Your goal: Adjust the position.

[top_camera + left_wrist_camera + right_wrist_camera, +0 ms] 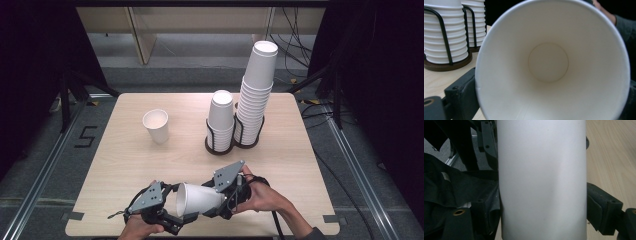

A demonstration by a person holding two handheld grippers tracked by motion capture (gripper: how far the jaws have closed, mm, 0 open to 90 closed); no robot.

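You are holding a white paper cup (197, 200) on its side just above the near edge of the tabletop (125, 165), between your two hands. Its open mouth is facing your left gripper (172, 220) and its base is pointing toward your right gripper (220, 197).

In the right gripper view, the jaws are standing one on each side of the cup's wall (541, 180), pressing against it, so the right gripper is clamping the cup across its body.

In the left gripper view, you are looking straight into the cup (549, 62), down to its round bottom. One dark jaw is lying against the outside of the rim at the lower left and the other is showing at the far right edge. The jaws are standing fairly wide, but I cannot tell whether they are actually pressing on the rim or only sitting beside it.

Farther back on the tabletop, a single upright paper cup (156, 126) is standing alone to the left of the middle. To its right, two black wire holders are sitting side by side, touching: the short stack of cups (220, 120) is in the nearer one and the tall stack of cups (255, 95) is in the one just behind and to the right.
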